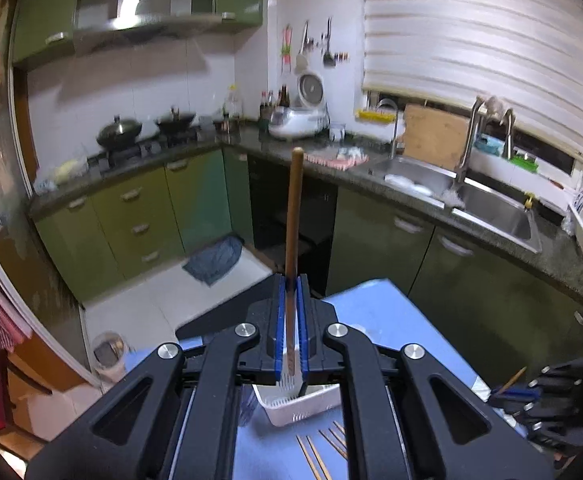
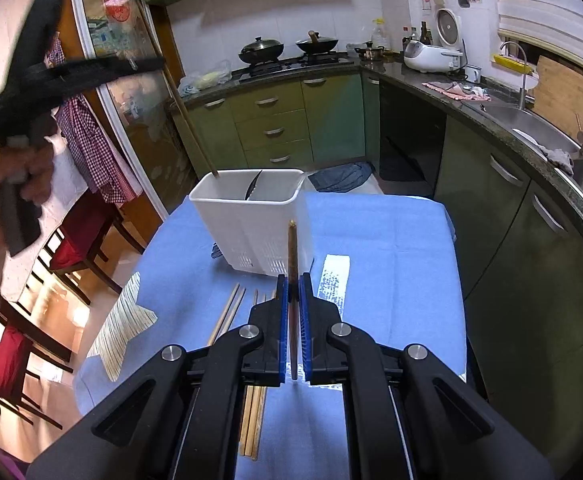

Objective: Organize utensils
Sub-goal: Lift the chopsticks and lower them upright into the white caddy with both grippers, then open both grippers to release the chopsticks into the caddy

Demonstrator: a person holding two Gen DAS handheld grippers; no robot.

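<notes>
My left gripper (image 1: 290,280) is shut on a brown chopstick (image 1: 294,216) that sticks up past its tips; in the right wrist view that gripper (image 2: 147,63) hangs above the white utensil holder (image 2: 251,220), and its chopstick (image 2: 187,120) dips its lower end into the holder's left corner. The holder (image 1: 303,402) also shows below the left gripper. My right gripper (image 2: 293,282) is shut on another brown chopstick (image 2: 292,248) in front of the holder. Several loose chopsticks (image 2: 227,312) lie on the blue table (image 2: 391,240). A dark utensil (image 2: 253,188) stands in the holder.
A striped mat (image 2: 123,328) lies at the table's left and a white paper sleeve (image 2: 335,280) to the right of the holder. Green cabinets (image 2: 283,120), a counter with stove and sink (image 1: 491,208) ring the room. Chairs (image 2: 71,248) stand at the left.
</notes>
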